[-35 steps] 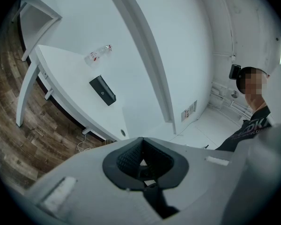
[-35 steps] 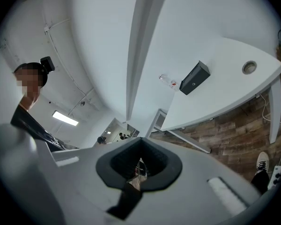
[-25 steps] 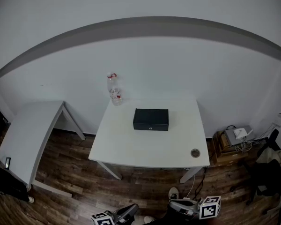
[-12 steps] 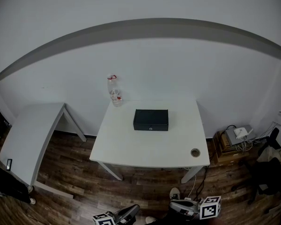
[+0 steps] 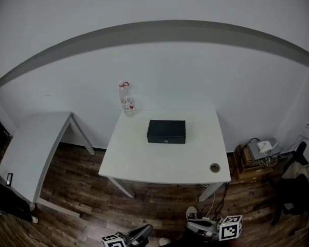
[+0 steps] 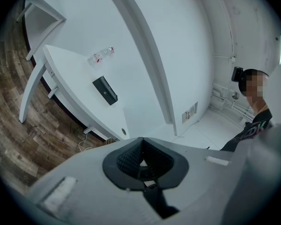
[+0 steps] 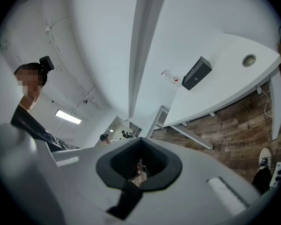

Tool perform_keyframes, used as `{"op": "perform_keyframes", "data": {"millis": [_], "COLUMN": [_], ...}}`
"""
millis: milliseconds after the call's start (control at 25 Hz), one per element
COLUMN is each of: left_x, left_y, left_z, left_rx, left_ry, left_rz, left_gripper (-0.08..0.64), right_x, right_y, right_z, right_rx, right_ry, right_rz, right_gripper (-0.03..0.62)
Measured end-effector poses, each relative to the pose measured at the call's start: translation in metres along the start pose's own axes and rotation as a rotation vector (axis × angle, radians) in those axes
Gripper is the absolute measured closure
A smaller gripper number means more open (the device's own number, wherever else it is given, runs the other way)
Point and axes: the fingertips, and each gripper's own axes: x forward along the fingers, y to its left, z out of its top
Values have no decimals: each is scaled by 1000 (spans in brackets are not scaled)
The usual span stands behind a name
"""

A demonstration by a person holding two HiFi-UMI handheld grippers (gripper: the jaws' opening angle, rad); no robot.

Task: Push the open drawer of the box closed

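**Black box far ahead, both grippers closed on nothing**

Black box (image 5: 166,131) sits toward the far middle of the white table (image 5: 144,163), at the centre of the head view. A clear bottle (image 5: 125,99) stands behind it, to the upper left. The box's long axis runs left to right, and one long face with a small round lock is turned toward the person. Whether the drawer stands out is too small to tell. Both grippers hang at the bottom edge of that view, well apart from the box. It lies straight ahead and between them, so neither looks clearly nearer. The left gripper (image 6: 140,157) has its pads pressed together on nothing, and the right gripper (image 7: 139,165) likewise. The bottle's red label can't be read, and no other writing is legible.
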Motion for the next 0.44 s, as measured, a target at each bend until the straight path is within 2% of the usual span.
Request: {"op": "perform_keyframes", "data": {"millis": [440], "left_x": [1], "left_y": [1], "left_z": [2], "left_rx": [-16], "left_ry": [-12], "left_rz": [-7], "left_gripper": [560], "right_x": [0], "right_y": [-1], "right_z": [2], "right_rx": [-1], "right_ry": [2], "right_rz": [-10], "right_gripper": [589]}}
